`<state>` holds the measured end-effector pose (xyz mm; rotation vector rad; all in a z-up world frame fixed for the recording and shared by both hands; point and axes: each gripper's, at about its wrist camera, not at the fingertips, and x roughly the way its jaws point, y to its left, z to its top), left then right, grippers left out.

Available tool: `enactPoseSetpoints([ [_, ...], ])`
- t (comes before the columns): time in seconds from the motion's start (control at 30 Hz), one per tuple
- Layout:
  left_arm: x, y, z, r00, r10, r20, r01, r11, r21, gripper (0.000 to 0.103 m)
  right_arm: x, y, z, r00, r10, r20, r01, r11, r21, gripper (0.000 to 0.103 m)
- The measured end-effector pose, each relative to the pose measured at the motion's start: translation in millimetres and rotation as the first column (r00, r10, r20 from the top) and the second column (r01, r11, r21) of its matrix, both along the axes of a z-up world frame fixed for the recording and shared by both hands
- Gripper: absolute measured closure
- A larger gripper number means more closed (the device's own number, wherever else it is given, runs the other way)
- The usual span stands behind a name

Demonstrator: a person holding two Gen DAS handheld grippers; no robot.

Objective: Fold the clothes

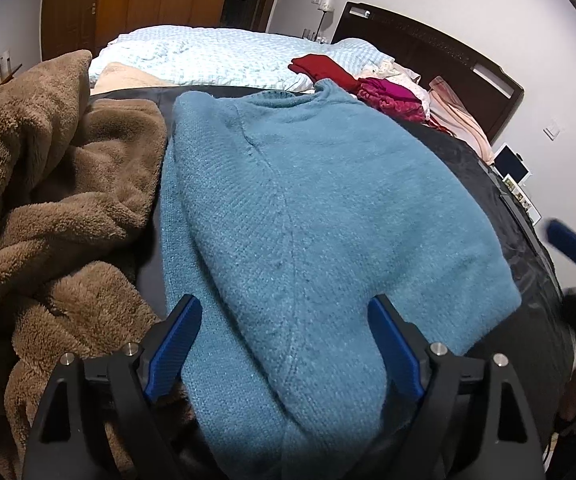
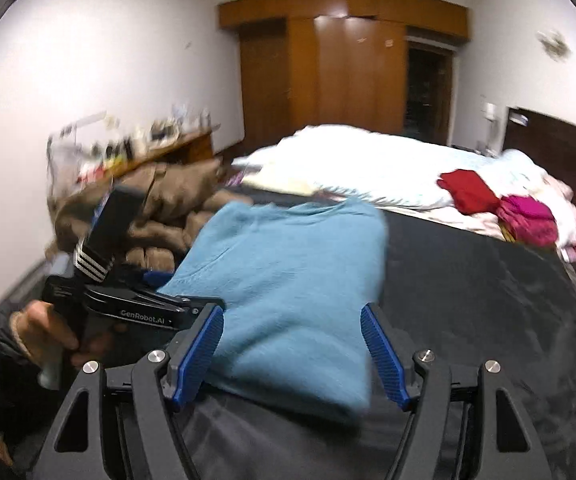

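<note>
The blue sweater (image 1: 308, 208) lies folded on the bed's dark cover (image 2: 488, 300), long axis running from both tongs toward its collar at the far end. Left tongs (image 1: 284, 344) and right tongs (image 2: 292, 356) are spread, holding nothing, above its near edge; a brown fleece blanket (image 1: 56, 200) lies beside it.

dim indoor light; right view motion-blurred, fisheye edges warped.

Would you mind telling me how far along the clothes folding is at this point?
Done so far: the blue sweater lies on the dark sheet with its sides apparently folded in. In hand: nothing; the left claw and right claw are both open above it. Left: probably the final fold, plus the brown fleece garment heaped alongside.
</note>
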<state>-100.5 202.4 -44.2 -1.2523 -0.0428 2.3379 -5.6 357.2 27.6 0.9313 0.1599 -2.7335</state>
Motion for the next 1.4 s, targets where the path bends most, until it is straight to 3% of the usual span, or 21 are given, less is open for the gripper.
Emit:
enactPoseSetpoints([
  [0.17, 2, 1, 0, 1.0, -0.021, -0.015, 0.021, 1.0, -0.001, 0.015, -39, -19, -48, 0.991, 0.0, 0.132, -0.014, 0.994, 0.106, 0.03],
  [0.3, 4, 1, -1, 0.999, -0.04, -0.026, 0.04, 0.999, -0.004, 0.015, -29, -16, -67, 0.989, 0.022, 0.143, -0.05, 0.979, 0.195, 0.03],
  [0.43, 4, 2, -2, 0.998, -0.047, -0.033, 0.047, 0.999, -0.002, 0.015, -22, -4, -74, 0.99, 0.015, 0.144, -0.034, 0.99, 0.136, 0.03],
  [0.7, 6, -1, 3, 1.0, -0.019, -0.025, 0.019, 1.0, 0.013, 0.014, -22, -5, -75, 0.992, 0.003, 0.126, -0.02, 0.992, 0.128, 0.03],
  [0.87, -1, -22, 26, 1.0, 0.027, -0.015, -0.025, 0.992, 0.125, 0.013, -23, -5, -73, 0.992, 0.004, 0.125, -0.018, 0.994, 0.111, 0.029],
  [0.97, -19, -32, 33, 0.998, 0.052, 0.035, -0.057, 0.984, 0.171, 0.013, -24, -5, -72, 0.992, 0.004, 0.124, -0.016, 0.995, 0.1, 0.029],
  [1.27, -56, -19, 12, 0.988, 0.066, 0.139, -0.078, 0.993, 0.085, 0.013, -25, -1, -69, 0.992, 0.019, 0.126, -0.025, 0.998, 0.05, 0.029],
  [1.4, -67, -15, 9, 0.986, 0.065, 0.154, -0.078, 0.994, 0.08, 0.01, -24, 1, -68, 0.992, 0.026, 0.127, -0.03, 0.999, 0.027, 0.028],
])
